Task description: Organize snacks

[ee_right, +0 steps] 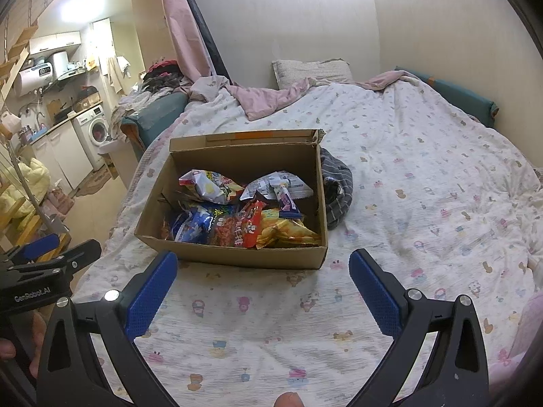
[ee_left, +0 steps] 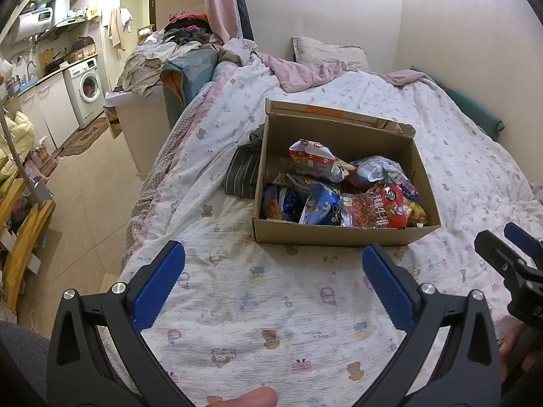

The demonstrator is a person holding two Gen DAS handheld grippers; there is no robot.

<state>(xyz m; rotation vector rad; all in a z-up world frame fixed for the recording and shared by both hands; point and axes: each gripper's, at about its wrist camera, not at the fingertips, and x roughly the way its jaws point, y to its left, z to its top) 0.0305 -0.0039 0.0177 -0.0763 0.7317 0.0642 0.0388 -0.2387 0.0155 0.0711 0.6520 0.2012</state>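
An open cardboard box (ee_left: pixel 339 235) (ee_right: pixel 237 257) sits on the bed, filled with several snack packets. Among them are a red packet (ee_left: pixel 390 208) (ee_right: pixel 237 229), a blue packet (ee_left: pixel 322 207) (ee_right: pixel 193 225), a yellow packet (ee_right: pixel 288 234) and a white-and-red packet (ee_left: pixel 312 156). My left gripper (ee_left: pixel 273 261) hovers open over the quilt just short of the box's near wall, nothing between its blue pads. My right gripper (ee_right: pixel 263 264) is likewise open and empty in front of the box. Each gripper shows at the edge of the other's view.
A patterned quilt (ee_left: pixel 271 305) (ee_right: pixel 407 203) covers the bed. A dark striped cloth (ee_left: pixel 242 169) (ee_right: pixel 336 196) lies against the box's side. A pillow (ee_right: pixel 312 71) and pink sheet lie at the head. The bed's left edge drops to a tiled floor (ee_left: pixel 85 203) beside a kitchen area.
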